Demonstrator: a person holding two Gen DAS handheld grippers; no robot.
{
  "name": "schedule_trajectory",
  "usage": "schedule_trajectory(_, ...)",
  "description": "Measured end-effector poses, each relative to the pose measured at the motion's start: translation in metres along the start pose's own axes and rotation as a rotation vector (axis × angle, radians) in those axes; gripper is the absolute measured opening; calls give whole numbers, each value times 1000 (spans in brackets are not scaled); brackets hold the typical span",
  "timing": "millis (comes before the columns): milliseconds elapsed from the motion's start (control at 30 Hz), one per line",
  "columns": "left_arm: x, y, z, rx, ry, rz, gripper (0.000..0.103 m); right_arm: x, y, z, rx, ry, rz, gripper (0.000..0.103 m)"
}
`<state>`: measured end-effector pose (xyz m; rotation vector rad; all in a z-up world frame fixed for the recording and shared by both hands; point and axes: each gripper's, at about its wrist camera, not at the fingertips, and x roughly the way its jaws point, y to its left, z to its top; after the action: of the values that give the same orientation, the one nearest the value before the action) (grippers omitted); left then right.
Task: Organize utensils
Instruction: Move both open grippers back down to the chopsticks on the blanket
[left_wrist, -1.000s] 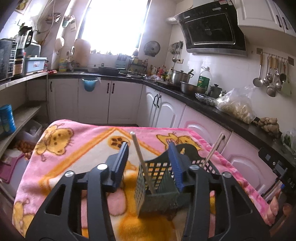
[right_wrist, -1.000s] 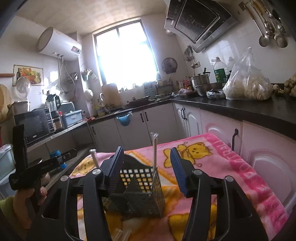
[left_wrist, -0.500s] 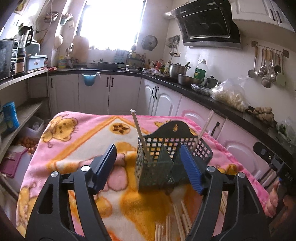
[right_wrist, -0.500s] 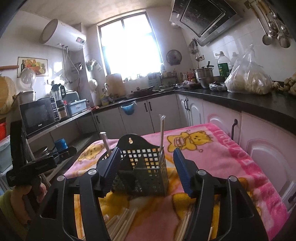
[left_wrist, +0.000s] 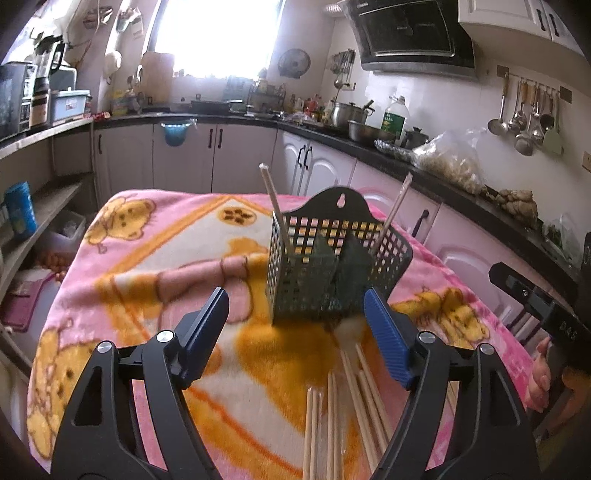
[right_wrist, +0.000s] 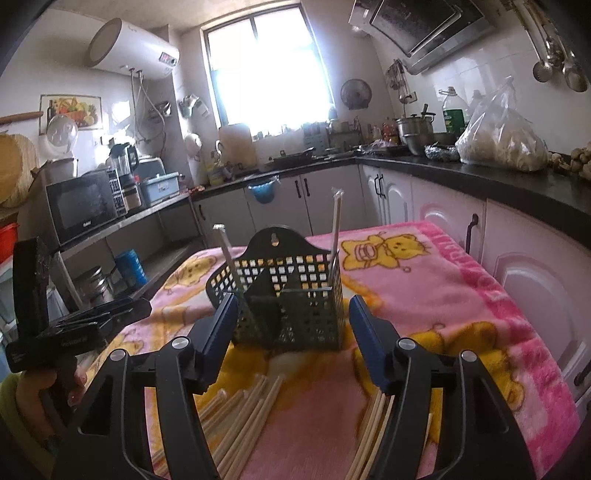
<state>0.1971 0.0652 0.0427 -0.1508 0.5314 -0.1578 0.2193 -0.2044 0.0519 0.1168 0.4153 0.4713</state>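
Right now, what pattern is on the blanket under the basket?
Pink with yellow cartoon bears and orange bands; the blanket shows best in the left wrist view.
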Motion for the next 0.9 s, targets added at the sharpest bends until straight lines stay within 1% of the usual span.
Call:
schedule_trajectory(233,-1,3,-20,1,69,-3,66,6,11,-8,-23,64,23,60)
schedule_trajectory(300,1,3,-26,2,96,-11,63,10,15,-12,-29,91,20,60)
schedule_trajectory(433,5,4,-38,3,146,-26,61,19,20,-21,-34,144,20,60)
schedule_trajectory(533,12,4,-50,-1,203,-41,57,28,25,-26,-41,180,25,60)
schedule_trajectory(633,18,4,-61,4,246,-48,55,41,27,-33,-38,238,33,60)
schedule_trajectory(700,24,3,-68,4,281,-57,50,49,29,-37,-37,273,33,60)
schedule_trajectory(800,30,2,-77,15,320,-65,44,62,31,-42,-34,320,33,60)
schedule_trajectory(900,38,2,-85,3,366,-83,36,74,30,-48,-17,362,32,57)
